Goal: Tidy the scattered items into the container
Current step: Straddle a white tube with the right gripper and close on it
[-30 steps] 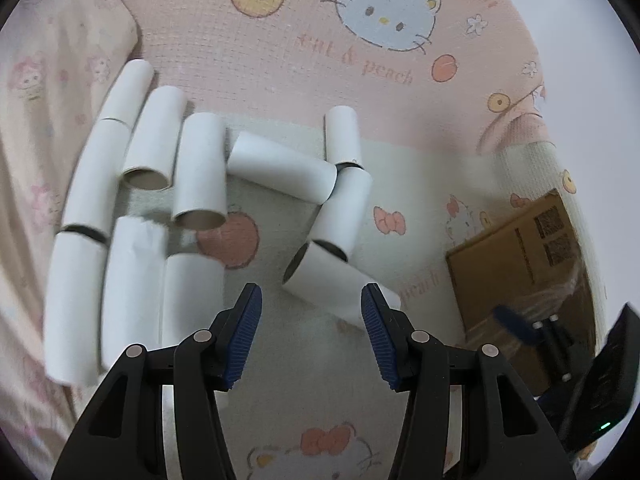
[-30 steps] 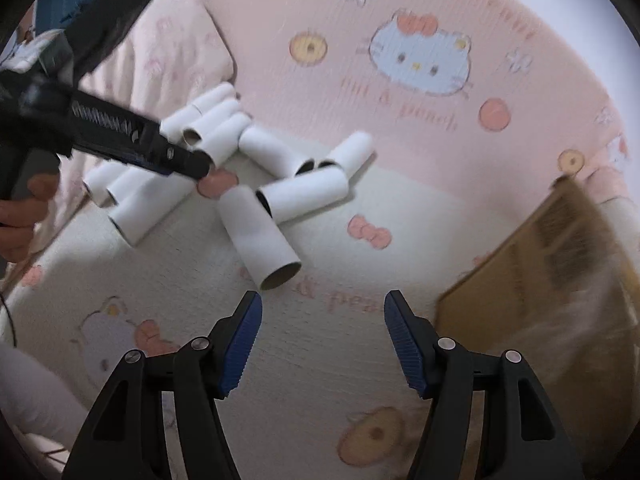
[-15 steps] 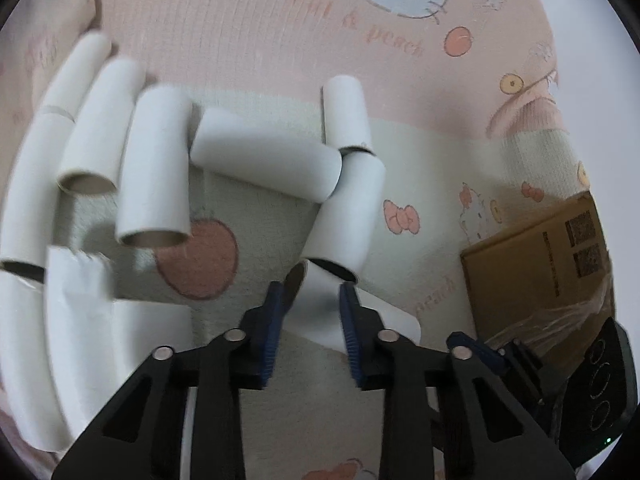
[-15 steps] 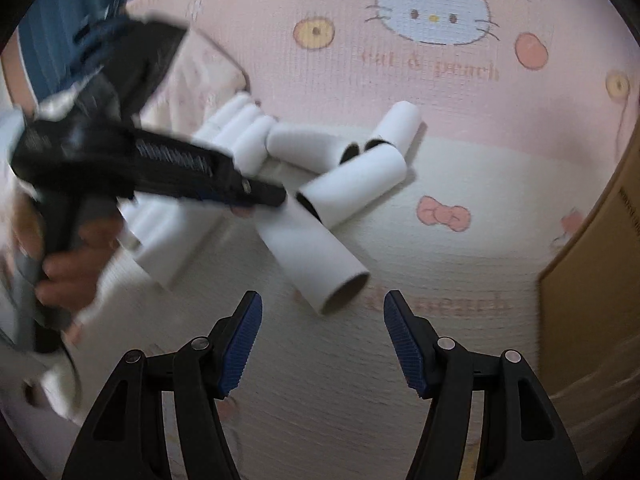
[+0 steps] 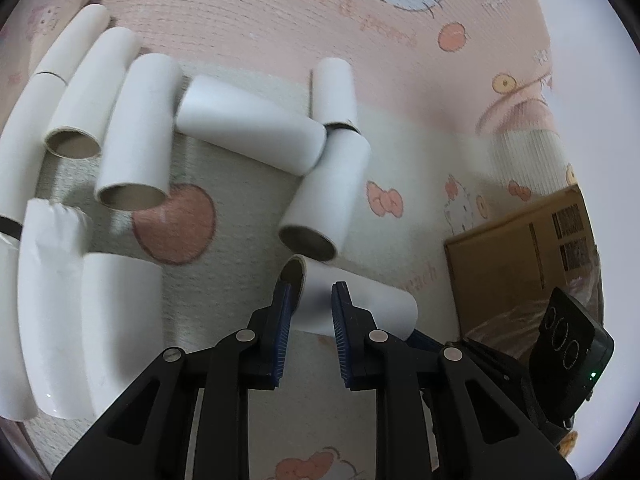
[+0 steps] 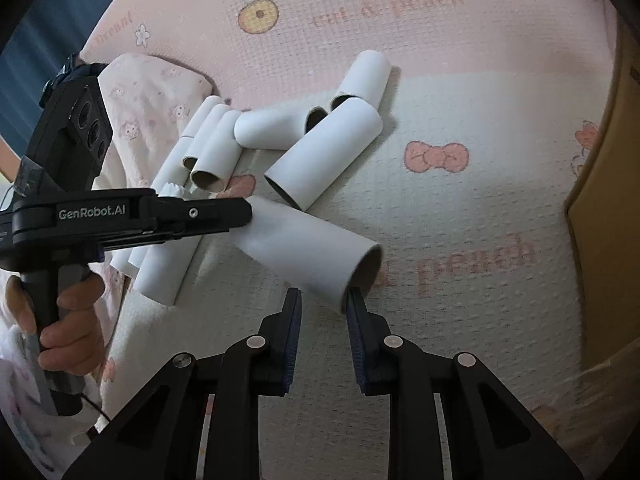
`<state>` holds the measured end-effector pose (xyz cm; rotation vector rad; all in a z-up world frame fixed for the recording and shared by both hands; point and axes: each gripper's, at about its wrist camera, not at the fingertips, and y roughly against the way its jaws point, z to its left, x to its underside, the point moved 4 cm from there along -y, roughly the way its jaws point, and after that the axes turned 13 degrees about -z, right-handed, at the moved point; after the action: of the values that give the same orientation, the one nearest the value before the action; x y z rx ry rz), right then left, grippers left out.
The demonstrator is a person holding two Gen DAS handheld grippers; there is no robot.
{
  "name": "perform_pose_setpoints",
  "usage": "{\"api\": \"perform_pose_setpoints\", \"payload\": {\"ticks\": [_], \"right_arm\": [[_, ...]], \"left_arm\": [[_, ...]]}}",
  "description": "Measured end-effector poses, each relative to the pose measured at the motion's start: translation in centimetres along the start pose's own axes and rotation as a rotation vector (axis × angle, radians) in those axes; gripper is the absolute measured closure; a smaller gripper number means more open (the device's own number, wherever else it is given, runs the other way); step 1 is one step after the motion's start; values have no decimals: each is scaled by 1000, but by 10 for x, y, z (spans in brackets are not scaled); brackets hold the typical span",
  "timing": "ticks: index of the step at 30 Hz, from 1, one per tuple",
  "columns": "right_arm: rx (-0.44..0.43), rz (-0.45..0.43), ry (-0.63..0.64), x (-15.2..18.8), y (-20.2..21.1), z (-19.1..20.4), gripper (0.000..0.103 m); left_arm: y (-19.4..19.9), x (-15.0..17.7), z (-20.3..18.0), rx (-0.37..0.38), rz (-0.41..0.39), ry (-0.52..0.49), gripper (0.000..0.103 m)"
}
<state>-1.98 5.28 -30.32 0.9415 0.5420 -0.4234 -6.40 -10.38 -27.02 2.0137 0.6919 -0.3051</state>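
The cardboard tubes [image 5: 136, 144] lie scattered on a pink-and-cream cartoon-print mat [image 6: 460, 208], most bunched at the left of the left wrist view, none yet in the cardboard box [image 5: 520, 256] that stands at the mat's right edge and is judged to be the container; the nearest tube [image 5: 360, 300] lies on its side with one open end between the blue pads of the left gripper [image 5: 308, 300], whose jaws have just been closing and now stand against that end, one pad at the rim and one on the outer wall, so the hold is judged a pinch on thin cardboard rather than a wrap around the body; the right gripper [image 6: 322, 300] sits at the tube's other open end [image 6: 366, 268], its jaws having just closed to a narrow gap, with the right pad at or under the rim; whether it presses the wall cannot be told. Risks, as judgement: both tools work the same tube from opposite ends, so uneven pull may twist or flatten it; a rim pinch may crush the wall or slip on lifting; the tube touches or nearly touches the neighbouring tube [image 5: 324, 196], which may roll when it is drawn away; the soft mat gives little resistance to rolling.
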Motion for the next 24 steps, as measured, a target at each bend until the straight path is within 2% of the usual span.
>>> {"api": "perform_pose_setpoints", "payload": {"ticks": [10, 14, 17, 19, 22, 24], "right_arm": [[130, -10, 127, 7, 26, 11, 83], [197, 26, 190, 20, 35, 13, 83], [215, 44, 197, 29, 43, 12, 83], [219, 57, 192, 32, 46, 10, 83], [247, 62, 197, 39, 50, 6, 82], [245, 56, 189, 41, 53, 4, 82]], "left_arm": [[-6, 7, -30, 39, 37, -111, 80], [-13, 10, -44, 61, 53, -143, 80], [-17, 11, -55, 84, 61, -173, 80], [-20, 10, -57, 74, 60, -173, 80], [-15, 6, -51, 24, -1, -144, 78], [-10, 3, -43, 19, -17, -92, 72]]}}
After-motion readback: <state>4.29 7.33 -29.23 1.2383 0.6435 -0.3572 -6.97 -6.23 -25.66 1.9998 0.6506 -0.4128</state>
